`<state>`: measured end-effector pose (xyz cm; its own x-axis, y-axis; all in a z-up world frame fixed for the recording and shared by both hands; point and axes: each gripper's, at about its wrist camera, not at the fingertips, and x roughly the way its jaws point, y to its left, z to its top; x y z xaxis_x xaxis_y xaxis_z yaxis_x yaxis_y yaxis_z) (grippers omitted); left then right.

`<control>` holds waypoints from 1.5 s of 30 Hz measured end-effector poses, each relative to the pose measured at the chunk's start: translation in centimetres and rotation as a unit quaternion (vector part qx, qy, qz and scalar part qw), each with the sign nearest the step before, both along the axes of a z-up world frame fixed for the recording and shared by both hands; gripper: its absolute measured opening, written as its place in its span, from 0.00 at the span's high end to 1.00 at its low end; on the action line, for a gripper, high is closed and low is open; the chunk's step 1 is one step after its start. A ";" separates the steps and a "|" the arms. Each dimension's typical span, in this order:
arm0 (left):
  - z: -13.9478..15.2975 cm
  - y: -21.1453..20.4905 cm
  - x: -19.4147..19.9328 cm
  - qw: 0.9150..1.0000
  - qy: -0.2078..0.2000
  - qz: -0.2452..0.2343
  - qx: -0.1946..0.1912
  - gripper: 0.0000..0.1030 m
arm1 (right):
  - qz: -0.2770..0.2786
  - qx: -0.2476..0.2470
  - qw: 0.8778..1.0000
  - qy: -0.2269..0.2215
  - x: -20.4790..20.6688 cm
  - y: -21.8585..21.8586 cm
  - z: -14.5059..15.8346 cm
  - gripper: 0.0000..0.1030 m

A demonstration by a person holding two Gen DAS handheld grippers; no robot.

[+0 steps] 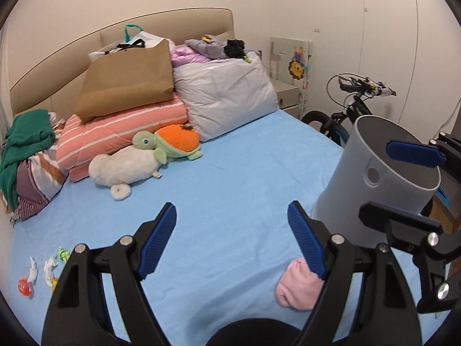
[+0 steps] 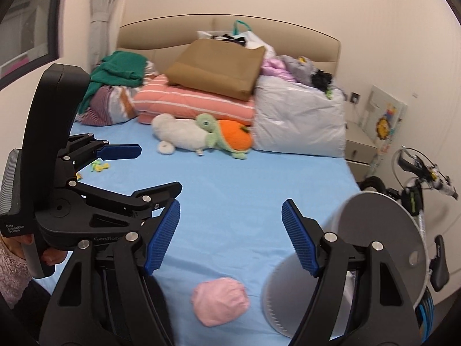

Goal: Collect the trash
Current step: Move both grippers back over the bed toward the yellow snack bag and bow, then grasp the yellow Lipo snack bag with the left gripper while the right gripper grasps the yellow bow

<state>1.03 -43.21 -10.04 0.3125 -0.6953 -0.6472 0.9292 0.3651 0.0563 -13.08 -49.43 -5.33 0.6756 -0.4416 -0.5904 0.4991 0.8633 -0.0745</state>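
A grey cylindrical trash bin stands on the blue bed sheet at the right; in the right wrist view the bin is tilted beside my right finger. My left gripper is open and empty above the sheet. My right gripper is open, its right finger against the bin wall; it also shows in the left wrist view, fingers astride the bin rim. Small wrappers and paper scraps lie at the bed's left edge, and some show in the right wrist view. A pink crumpled wad lies near the bin.
Plush toys, a striped pink quilt, a brown paper bag, pillows and clothes pile at the headboard. A bicycle and a nightstand stand to the right of the bed.
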 end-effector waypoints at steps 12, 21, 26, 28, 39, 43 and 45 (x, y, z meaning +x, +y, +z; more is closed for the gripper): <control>-2.3 15.0 11.0 0.981 0.011 0.194 0.016 0.23 | 0.116 0.004 0.993 -0.011 11.5 9.0 -1.4 0.32; -4.9 26.5 18.8 0.944 0.034 0.328 0.023 0.23 | 0.208 0.006 0.978 -0.002 21.7 16.8 -3.6 0.33; -7.3 30.1 22.3 0.927 0.042 0.371 0.033 0.23 | 0.237 0.019 0.971 0.003 27.3 19.2 -5.7 0.33; -8.4 30.9 23.9 0.922 0.051 0.383 0.039 0.23 | 0.243 0.022 0.970 0.006 29.5 19.9 -6.8 0.33; -15.6 30.9 31.1 0.908 0.084 0.402 0.080 0.23 | 0.250 0.054 0.966 0.035 41.0 20.2 -14.7 0.39; -18.3 30.2 33.6 0.907 0.097 0.399 0.093 0.23 | 0.257 0.056 0.963 0.054 44.6 19.4 -17.8 0.39; -19.7 29.9 34.8 0.906 0.100 0.399 0.100 0.23 | 0.261 0.057 0.961 0.065 46.2 19.1 -19.4 0.39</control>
